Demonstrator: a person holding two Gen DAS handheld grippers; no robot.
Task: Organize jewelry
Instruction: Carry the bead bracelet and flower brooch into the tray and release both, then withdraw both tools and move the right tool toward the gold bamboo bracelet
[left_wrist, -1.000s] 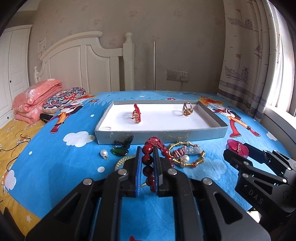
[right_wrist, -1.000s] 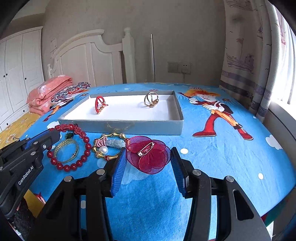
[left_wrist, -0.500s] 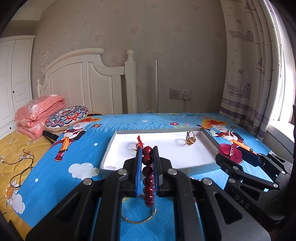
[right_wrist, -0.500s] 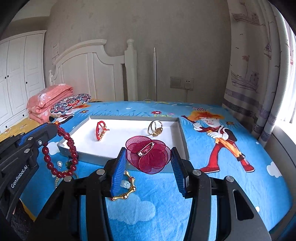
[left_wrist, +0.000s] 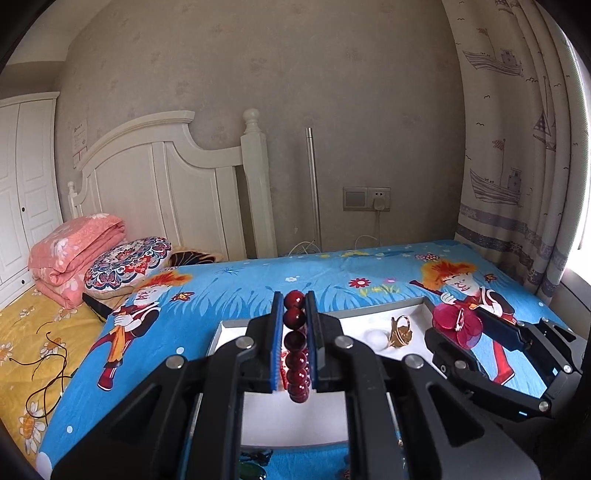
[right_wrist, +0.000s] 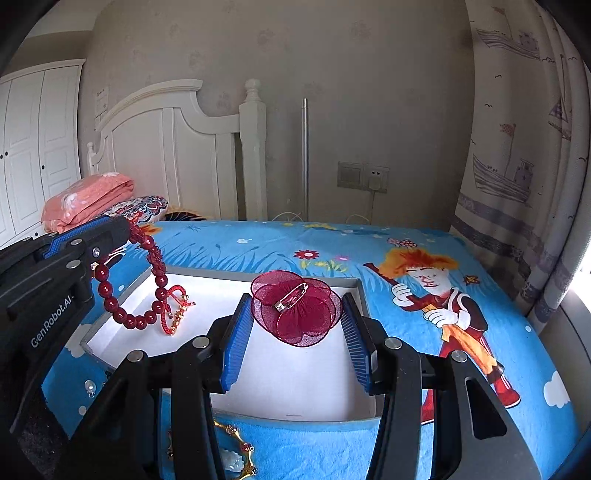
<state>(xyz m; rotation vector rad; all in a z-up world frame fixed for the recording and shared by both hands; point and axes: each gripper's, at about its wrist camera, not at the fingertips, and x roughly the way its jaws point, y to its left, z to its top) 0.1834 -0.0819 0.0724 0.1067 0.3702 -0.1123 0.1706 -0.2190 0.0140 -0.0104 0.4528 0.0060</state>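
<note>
My left gripper (left_wrist: 294, 306) is shut on a red bead bracelet (left_wrist: 296, 347), held in the air over the left part of the white tray (left_wrist: 295, 424). In the right wrist view the bracelet (right_wrist: 142, 291) hangs in a loop from that gripper (right_wrist: 110, 236). My right gripper (right_wrist: 295, 314) is shut on a dark red fabric flower brooch (right_wrist: 295, 308), held above the tray (right_wrist: 295, 380). The brooch also shows in the left wrist view (left_wrist: 456, 325). A gold ring (left_wrist: 400, 332) and a red string bracelet (right_wrist: 177, 310) lie in the tray.
Loose jewelry lies on the blue cartoon bedspread (right_wrist: 424, 258) in front of the tray: a gold bead bracelet with a pale pendant (right_wrist: 232, 458), a pearl (right_wrist: 89, 386), a green stone (left_wrist: 251, 470). Pillows (left_wrist: 125, 262) and the white headboard (left_wrist: 166, 184) stand at the back left.
Both grippers rose off the bedspread and moved forward over the tray, the left carrying the bead bracelet, the right carrying the brooch.
</note>
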